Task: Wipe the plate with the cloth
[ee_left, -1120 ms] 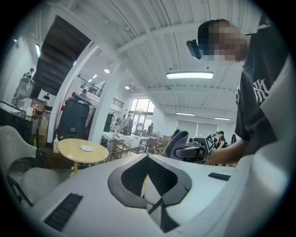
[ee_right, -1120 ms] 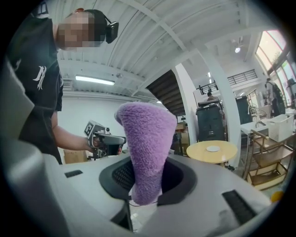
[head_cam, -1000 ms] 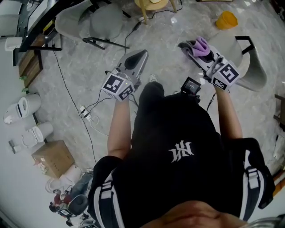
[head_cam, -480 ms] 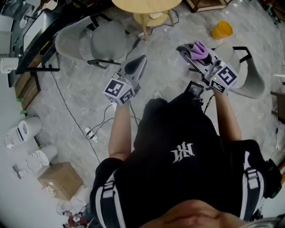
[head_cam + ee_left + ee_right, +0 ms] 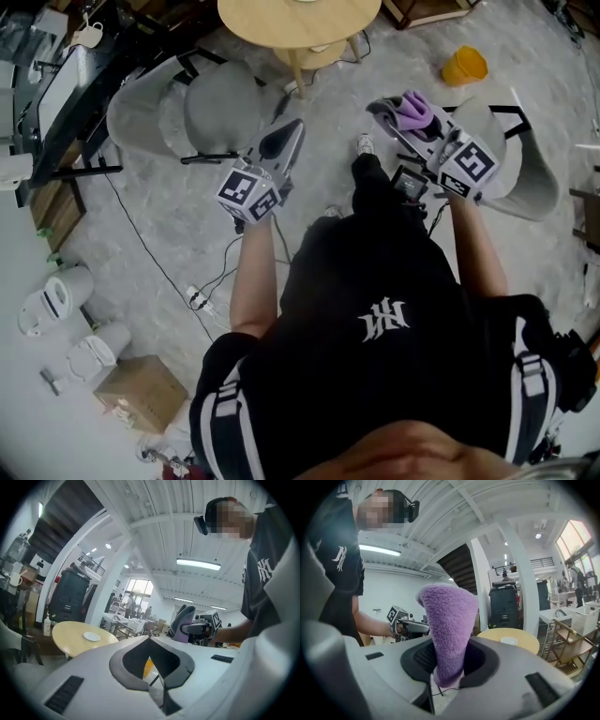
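**Cloth gripped, plate waiting ahead on the round surface**

Short of the round surface, the right hand-held gripper pinches the purple cloth, which stands upright out of its jaws with its long axis vertical. The left hand-held gripper, about as far from the surface, is pressed together on nothing. Beyond both, the white plate lies flat on that surface, well apart from the cloth and ahead between the two grippers. Neither looks clearly nearer. I'd judge the cloth must go forward, then tip down onto it.
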Action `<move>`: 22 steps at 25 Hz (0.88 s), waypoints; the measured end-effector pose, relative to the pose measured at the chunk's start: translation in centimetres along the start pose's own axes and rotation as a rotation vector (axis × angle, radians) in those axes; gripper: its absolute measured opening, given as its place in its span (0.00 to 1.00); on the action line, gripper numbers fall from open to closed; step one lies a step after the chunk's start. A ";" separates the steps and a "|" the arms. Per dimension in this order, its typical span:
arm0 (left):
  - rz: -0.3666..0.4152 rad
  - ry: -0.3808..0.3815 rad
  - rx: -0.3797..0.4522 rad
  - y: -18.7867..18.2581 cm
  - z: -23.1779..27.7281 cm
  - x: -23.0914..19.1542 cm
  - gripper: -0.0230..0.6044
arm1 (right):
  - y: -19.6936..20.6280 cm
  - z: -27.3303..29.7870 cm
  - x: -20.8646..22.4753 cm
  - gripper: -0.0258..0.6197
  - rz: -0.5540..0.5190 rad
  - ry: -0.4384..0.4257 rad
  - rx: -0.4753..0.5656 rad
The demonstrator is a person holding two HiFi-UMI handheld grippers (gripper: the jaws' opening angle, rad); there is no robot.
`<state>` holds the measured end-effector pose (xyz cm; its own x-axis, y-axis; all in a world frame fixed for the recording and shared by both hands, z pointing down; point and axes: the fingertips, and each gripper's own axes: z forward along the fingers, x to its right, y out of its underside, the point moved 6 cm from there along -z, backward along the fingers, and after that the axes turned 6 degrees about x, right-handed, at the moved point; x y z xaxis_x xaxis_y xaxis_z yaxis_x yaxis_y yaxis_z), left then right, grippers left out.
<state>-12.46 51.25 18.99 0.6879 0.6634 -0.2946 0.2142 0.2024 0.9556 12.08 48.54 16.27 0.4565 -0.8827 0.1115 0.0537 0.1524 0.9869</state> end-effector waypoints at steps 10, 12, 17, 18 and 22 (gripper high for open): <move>0.014 -0.061 -0.072 -1.9 11.8 -8.4 0.06 | -1.2 6.3 15.3 0.19 0.051 -0.089 0.027; 0.011 -0.073 -0.088 -2.4 13.9 -10.2 0.06 | -2.0 7.8 18.1 0.19 0.052 -0.105 0.026; 0.014 -0.110 -0.107 -3.7 18.6 -13.5 0.06 | -2.9 10.5 24.2 0.19 0.074 -0.154 0.039; 0.016 -0.119 -0.107 -4.0 19.4 -14.1 0.06 | -3.0 10.9 25.2 0.19 0.075 -0.168 0.037; 0.033 -0.139 -0.118 -5.1 22.1 -16.3 0.06 | -2.9 12.8 28.6 0.19 0.077 -0.197 0.039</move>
<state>-9.43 23.48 18.86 0.7842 0.5665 -0.2531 0.1131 0.2705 0.9561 13.61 17.12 18.07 0.2754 -0.9395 0.2039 -0.0106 0.2091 0.9778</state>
